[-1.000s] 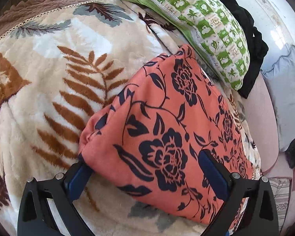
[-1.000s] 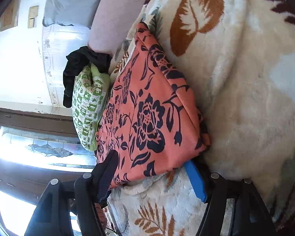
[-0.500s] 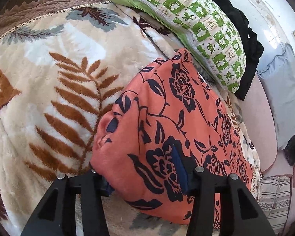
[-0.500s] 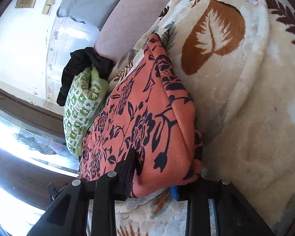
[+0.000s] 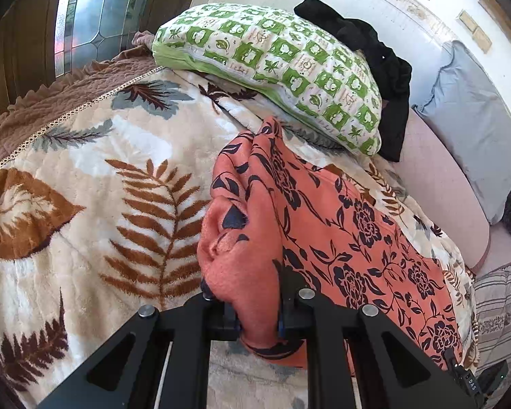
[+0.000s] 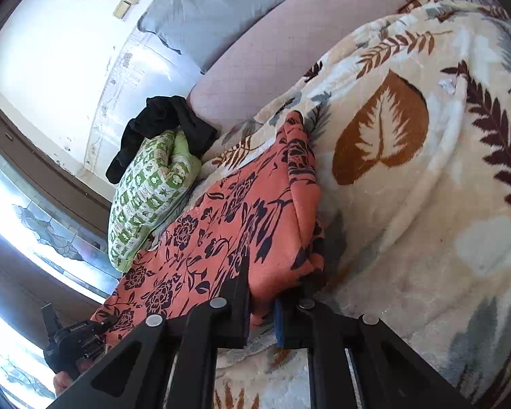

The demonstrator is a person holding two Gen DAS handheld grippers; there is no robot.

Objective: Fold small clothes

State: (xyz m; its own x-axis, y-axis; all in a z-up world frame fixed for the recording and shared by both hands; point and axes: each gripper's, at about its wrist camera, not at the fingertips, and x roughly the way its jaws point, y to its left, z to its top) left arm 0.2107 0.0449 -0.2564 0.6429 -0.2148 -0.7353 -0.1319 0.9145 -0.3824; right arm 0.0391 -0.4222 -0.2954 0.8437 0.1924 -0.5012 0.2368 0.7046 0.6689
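An orange garment with dark blue flowers point(image 5: 340, 225) point(image 6: 221, 221) lies folded on a cream leaf-print blanket point(image 5: 85, 187) point(image 6: 426, 238). My left gripper point(image 5: 255, 306) has its jaws closing, and a bunched corner of the garment is pinched between them and lifted off the blanket. At the other near corner, my right gripper point(image 6: 269, 300) is shut on the garment's folded edge, which is also raised. The far end of the garment still rests on the blanket.
A green-and-white patterned pillow point(image 5: 272, 64) point(image 6: 146, 191) lies just past the garment, with a black garment point(image 5: 385, 68) point(image 6: 163, 119) draped behind it. A grey pillow point(image 5: 470, 119) and pink sheet point(image 5: 436, 187) lie towards the wall. A window stands beyond the bed.
Both grippers went from wide open around the garment's near corners to closed on them. Both have risen, pulling the corners up into bunches.
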